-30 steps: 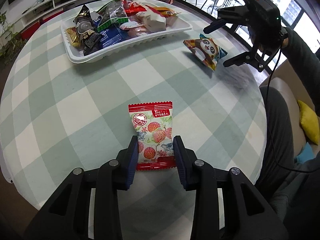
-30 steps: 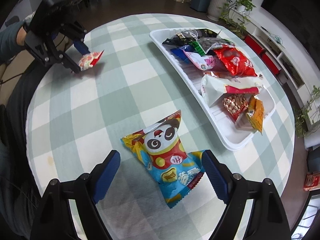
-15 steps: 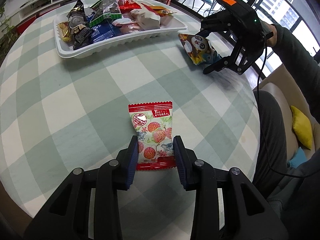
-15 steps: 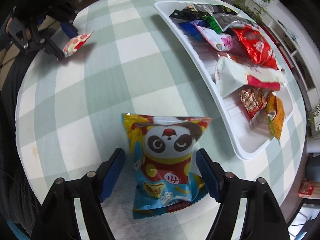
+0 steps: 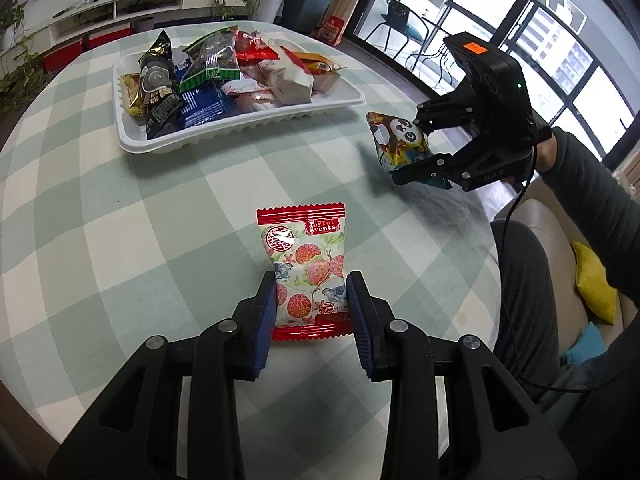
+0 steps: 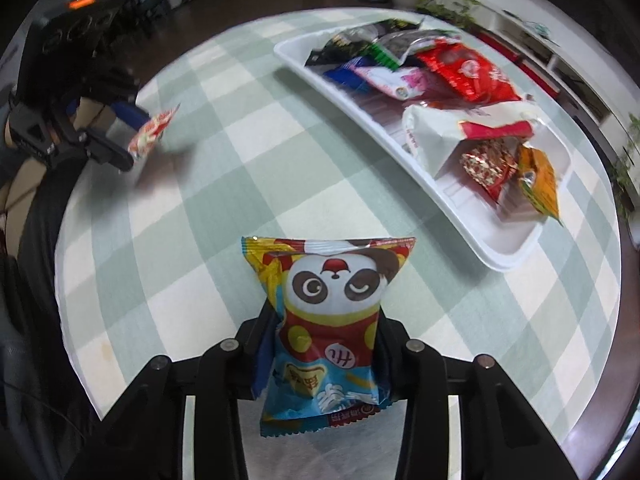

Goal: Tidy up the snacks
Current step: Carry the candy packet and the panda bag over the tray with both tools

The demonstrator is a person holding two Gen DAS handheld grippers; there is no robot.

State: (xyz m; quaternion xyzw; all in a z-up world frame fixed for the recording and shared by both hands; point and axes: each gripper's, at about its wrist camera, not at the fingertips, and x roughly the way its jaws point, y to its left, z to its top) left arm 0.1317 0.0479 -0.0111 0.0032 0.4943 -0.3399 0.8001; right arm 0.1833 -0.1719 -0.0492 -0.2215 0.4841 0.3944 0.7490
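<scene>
While both grippers hold snacks, the biggest thing is the round table (image 5: 120, 240) under a soft green-and-white checked cloth. On its far side sits a white tray (image 5: 248, 126), long, shallow, rigid plastic with a scalloped rim, heaped with crinkly foil and plastic packets: black, green, blue, red, white, orange.

Panda snack bag (image 6: 332, 320): glossy puffed pillow pack, yellow and red up top, blue at the base, cartoon panda face, serrated end seals. It is clamped across its lower middle by the right gripper (image 6: 320, 356), whose jaws have just been closing onto it. Long axis runs along the fingers, top seal pointing away from the gripper, off the cloth near the table edge, right of the tray in the left wrist view.

Lychee snack bag (image 5: 308, 276): smaller flat white pouch, red fruit print, red zigzag seals. Left gripper (image 5: 312, 312) pinches its lower sides between blue ribbed pads (image 5: 266, 320); long axis along the fingers, top seal toward the tray.
</scene>
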